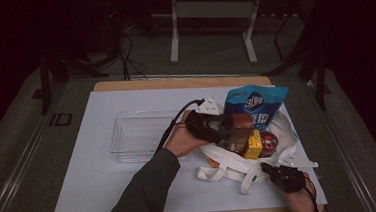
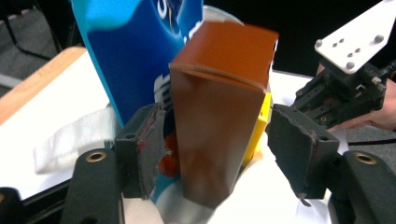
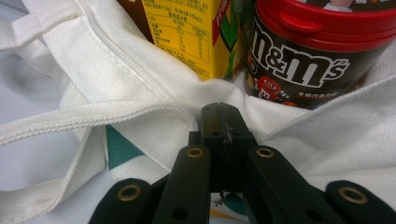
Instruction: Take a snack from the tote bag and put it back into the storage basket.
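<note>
- At the left of the high view, a clear plastic tray (image 1: 138, 134) is seen on the white mat (image 1: 81, 183) that covers the table; nothing can be made out inside it.
- Just right of the tray, the left gripper (image 1: 217, 130) is held in the person's left hand (image 1: 183, 140), with its jaws pointed at the goods standing in the white cloth bag (image 1: 230, 165).
- In the left gripper view the jaws are seen spread apart, one on either side of a brown carton (image 2: 222, 116). A gap is visible between the right pad and the carton, so the carton is not gripped; whether the left pad touches it cannot be told.
- The brown carton stands upright in the bag's mouth, just in front of a tall blue pouch (image 1: 256, 105) and right beside a yellow carton (image 1: 253, 145).
- To the right of the yellow carton, a round tub with a red lid (image 3: 322, 51) is lodged in the bag; it is seen close up in the right gripper view.
- At the lower right of the high view, the right gripper (image 1: 269, 169) is held in the right hand (image 1: 300, 201). Its jaws are pressed together on a fold of the bag's cloth near the rim, as seen in the right gripper view (image 3: 224, 126).
- The bag's straps (image 1: 216, 173) lie loose on the mat between the two forearms.
</note>
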{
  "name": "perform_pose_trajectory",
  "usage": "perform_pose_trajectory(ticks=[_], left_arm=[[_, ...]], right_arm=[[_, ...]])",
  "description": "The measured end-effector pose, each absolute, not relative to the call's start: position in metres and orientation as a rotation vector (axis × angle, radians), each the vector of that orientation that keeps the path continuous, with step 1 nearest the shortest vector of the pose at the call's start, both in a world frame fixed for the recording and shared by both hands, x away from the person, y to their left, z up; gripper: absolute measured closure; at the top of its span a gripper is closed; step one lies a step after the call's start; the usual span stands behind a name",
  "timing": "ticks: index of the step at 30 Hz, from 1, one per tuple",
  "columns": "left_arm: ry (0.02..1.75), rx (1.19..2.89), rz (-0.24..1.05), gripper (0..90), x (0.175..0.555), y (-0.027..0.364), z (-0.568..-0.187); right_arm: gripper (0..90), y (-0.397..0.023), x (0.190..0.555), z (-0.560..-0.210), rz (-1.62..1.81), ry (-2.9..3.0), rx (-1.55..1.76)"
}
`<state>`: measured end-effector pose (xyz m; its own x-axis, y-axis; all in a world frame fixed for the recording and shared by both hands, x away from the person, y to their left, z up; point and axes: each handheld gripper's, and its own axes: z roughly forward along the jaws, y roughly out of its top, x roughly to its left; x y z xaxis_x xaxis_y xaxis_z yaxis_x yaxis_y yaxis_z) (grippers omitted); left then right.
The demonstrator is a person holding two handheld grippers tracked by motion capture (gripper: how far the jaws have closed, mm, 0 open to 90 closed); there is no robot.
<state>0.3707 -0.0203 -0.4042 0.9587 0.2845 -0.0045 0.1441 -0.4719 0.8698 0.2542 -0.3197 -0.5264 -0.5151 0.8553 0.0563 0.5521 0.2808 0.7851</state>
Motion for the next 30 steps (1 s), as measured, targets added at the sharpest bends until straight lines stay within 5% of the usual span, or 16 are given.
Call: perform_pose_trajectory(ticks=[12,30], left_arm=[[0.219,2.069,0.142,25.8,0.378,-0.035,-0.399],[0.238,2.013,0.042,30.4,0.386,-0.056,-0.419]], right_arm=[[90.0,-0.320,0.254,-0.526,1.105,2.181,1.270],[90.0,-0.321,0.254,-0.527,1.113,2.187,1.263]])
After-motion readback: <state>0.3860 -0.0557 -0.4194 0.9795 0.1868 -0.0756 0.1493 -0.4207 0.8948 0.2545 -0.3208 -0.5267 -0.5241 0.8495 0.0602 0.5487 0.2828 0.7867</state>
